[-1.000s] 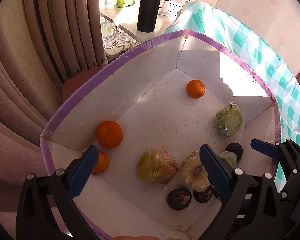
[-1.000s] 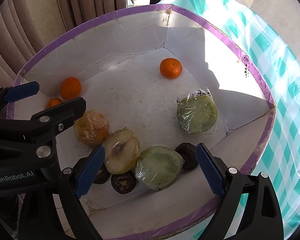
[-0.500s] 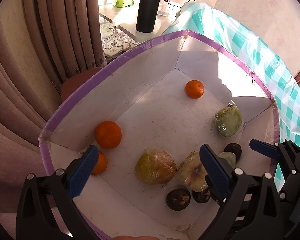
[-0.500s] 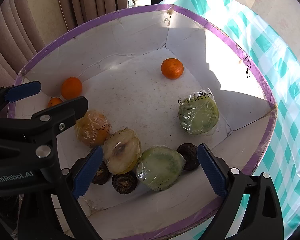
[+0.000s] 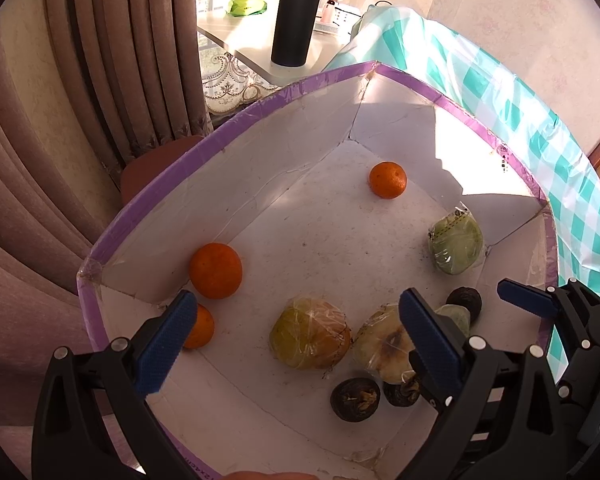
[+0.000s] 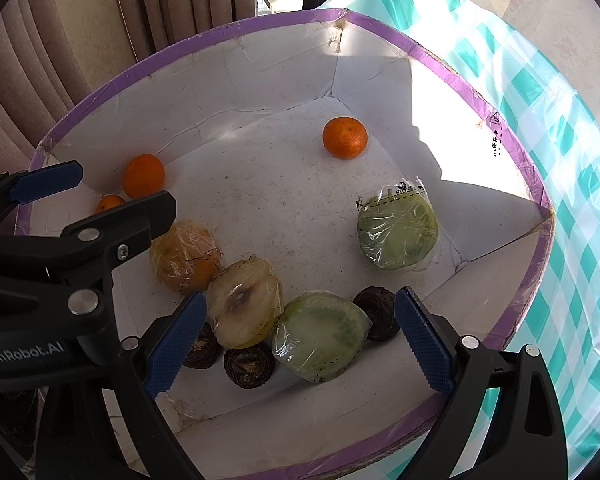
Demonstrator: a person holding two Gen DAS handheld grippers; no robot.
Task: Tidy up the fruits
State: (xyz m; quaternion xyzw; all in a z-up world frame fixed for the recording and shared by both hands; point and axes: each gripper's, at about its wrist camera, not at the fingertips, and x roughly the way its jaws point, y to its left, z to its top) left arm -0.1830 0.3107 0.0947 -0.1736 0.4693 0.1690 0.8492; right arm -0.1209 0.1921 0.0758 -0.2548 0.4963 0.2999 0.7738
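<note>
A white cardboard box with a purple rim (image 5: 204, 152) (image 6: 452, 76) holds loose fruit. Three oranges lie in it: one far right (image 5: 387, 179) (image 6: 344, 137), two at the left wall (image 5: 215, 270) (image 6: 143, 175). Plastic-wrapped fruits sit near the front: a yellow-orange one (image 5: 310, 333) (image 6: 185, 256), a pale halved one (image 5: 382, 349) (image 6: 245, 303), a green one (image 6: 320, 335), and another green one apart at the right (image 5: 456, 245) (image 6: 397, 231). Dark wrinkled fruits (image 5: 355, 399) (image 6: 250, 365) lie beside them. My left gripper (image 5: 296, 344) and right gripper (image 6: 296, 338) hover open and empty above the box front.
A checked teal tablecloth (image 5: 500, 92) (image 6: 560, 128) lies under and right of the box. Brown curtains (image 5: 80, 100) hang at the left. A black bottle (image 5: 298, 12) stands on a small white table behind.
Both grippers have drifted slightly back and up; the fruits sit a little lower in the views. Nothing was grasped or moved.
</note>
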